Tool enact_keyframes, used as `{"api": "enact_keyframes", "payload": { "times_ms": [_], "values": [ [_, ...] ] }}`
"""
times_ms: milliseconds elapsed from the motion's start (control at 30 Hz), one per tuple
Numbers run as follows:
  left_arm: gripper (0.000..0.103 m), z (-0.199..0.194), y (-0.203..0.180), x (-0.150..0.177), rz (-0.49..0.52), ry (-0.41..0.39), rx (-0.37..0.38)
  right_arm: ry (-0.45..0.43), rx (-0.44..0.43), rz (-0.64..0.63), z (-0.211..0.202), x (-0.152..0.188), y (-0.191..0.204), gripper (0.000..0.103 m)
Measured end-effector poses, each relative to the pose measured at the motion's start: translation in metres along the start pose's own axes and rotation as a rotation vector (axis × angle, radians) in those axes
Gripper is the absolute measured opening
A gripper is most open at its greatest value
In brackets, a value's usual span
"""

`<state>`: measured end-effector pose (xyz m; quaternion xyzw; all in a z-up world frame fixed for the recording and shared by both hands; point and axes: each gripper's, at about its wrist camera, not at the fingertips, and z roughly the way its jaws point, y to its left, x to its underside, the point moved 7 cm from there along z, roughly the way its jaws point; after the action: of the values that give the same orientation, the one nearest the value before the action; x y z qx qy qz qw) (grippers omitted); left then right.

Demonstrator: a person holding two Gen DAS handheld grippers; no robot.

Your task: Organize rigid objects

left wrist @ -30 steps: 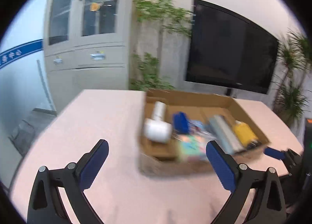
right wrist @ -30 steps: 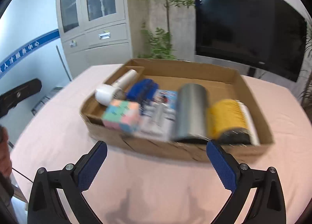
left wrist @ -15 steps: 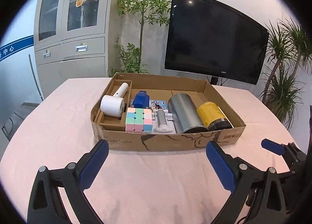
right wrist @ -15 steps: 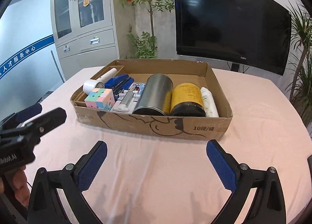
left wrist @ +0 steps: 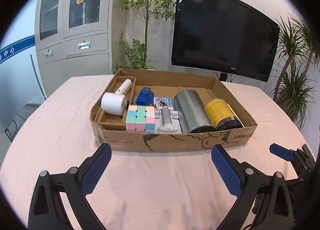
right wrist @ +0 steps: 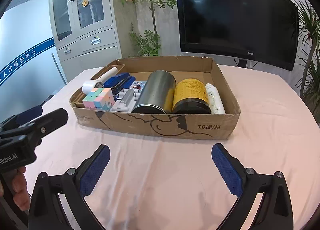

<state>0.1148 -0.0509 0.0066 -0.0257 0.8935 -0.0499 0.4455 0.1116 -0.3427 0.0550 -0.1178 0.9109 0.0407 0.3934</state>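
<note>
Cardboard box (right wrist: pixel 210 128) reads "10提/箱"; television (right wrist: pixel 236 16) reads "SANYO".

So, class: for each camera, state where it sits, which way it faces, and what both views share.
Left wrist: sits on the left gripper, faces the brown cardboard box head-on; own open fingers show, the right gripper at its right.
Right wrist: sits on the right gripper, faces the box from the right; own fingers, the left gripper and a hand show.
Shared: box, pastel puzzle cube, silver tin.
</note>
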Motion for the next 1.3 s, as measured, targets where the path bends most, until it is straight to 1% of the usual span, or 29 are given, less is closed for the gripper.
{"api": "enact_keyframes", "payload": {
  "times_ms": [133, 267, 367, 533, 867, 1033, 1100, 1200, 1233, 1267, 1300],
  "values": [
    [0.100, 0.006, -0.004, 0.004, 0.001, 0.013, -0.010, 0.011, 0.013, 0.015, 0.004, 0.004, -0.003, 0.102],
    [0.100, 0.011, -0.004, 0.007, -0.025, 0.032, 0.000, 0.010, 0.026, 0.026, 0.006, 0.006, -0.004, 0.102],
    [0.100, 0.011, -0.004, 0.008, -0.023, 0.031, -0.016, 0.009, 0.033, 0.033, 0.006, 0.007, -0.002, 0.102],
    [0.100, 0.010, -0.006, 0.007, -0.004, 0.022, -0.032, 0.011, 0.037, 0.036, 0.008, 0.007, -0.002, 0.102],
    [0.100, 0.012, -0.011, 0.005, 0.017, 0.019, -0.028, 0.011, 0.051, 0.042, 0.009, 0.008, 0.001, 0.102],
    [0.100, 0.013, -0.012, 0.004, 0.038, 0.013, -0.038, 0.008, 0.059, 0.045, 0.008, 0.009, 0.002, 0.102],
    [0.100, 0.016, -0.013, 0.003, 0.046, 0.021, -0.029, 0.008, 0.059, 0.046, 0.008, 0.009, 0.002, 0.102],
    [0.100, 0.018, -0.013, 0.001, 0.061, 0.012, -0.042, 0.010, 0.063, 0.044, 0.009, 0.009, 0.002, 0.102],
    [0.100, 0.019, -0.013, -0.001, 0.066, 0.005, -0.033, 0.011, 0.066, 0.043, 0.009, 0.008, 0.002, 0.102],
    [0.102, 0.017, -0.014, -0.002, 0.060, -0.009, -0.005, 0.013, 0.068, 0.042, 0.010, 0.008, 0.003, 0.102],
    [0.102, 0.017, -0.013, -0.004, 0.048, -0.018, 0.012, 0.016, 0.067, 0.041, 0.011, 0.008, 0.003, 0.102]
  ]
}}
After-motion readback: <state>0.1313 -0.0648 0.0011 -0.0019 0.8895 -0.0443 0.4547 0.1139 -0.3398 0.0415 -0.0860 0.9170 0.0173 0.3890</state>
